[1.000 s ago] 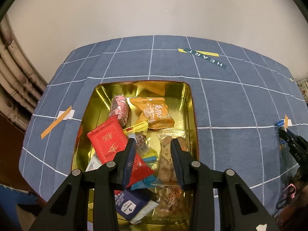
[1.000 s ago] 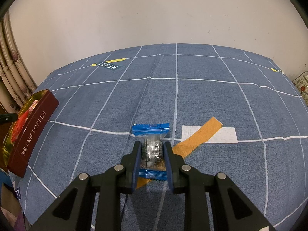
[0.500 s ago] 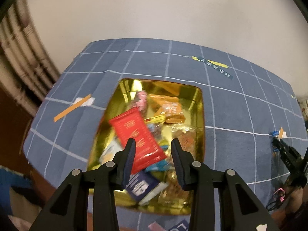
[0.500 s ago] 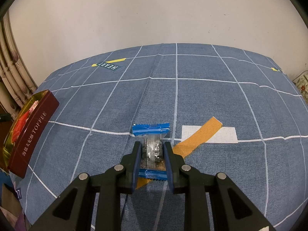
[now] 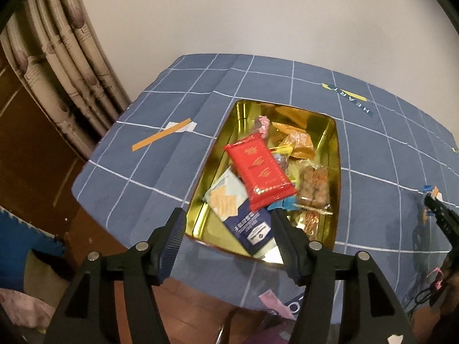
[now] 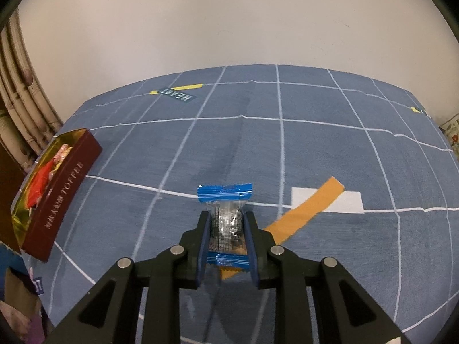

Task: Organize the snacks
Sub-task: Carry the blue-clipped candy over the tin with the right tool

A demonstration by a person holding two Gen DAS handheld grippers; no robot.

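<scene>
Snacks lay heaped in a gold-lined tin (image 5: 334,143) just ahead of the left gripper (image 5: 226,223), whose jaws stood wide apart with nothing between them, hovering above the tin's near end. Uppermost in the heap was a red packet (image 5: 259,170), ahead of the gripper and slightly to its right. A pale cracker packet (image 5: 225,195) and a dark blue packet (image 5: 252,228) lay closest to the fingertips, and clear bags of brown biscuits (image 5: 314,185) sat further right. An orange packet (image 5: 297,140) and a pink sweet (image 5: 262,124) lay at the far end.

The right gripper (image 6: 228,225) was closed on a clear snack packet with blue ends (image 6: 225,197), pinched at its sides and held low over the blue checked cloth of the bench (image 6: 315,149). An orange tape strip (image 6: 308,207) lay on the cloth just right of its fingers. Far to its left stood the tin, its maroon wall (image 6: 61,197) lettered TOFFEE.
</scene>
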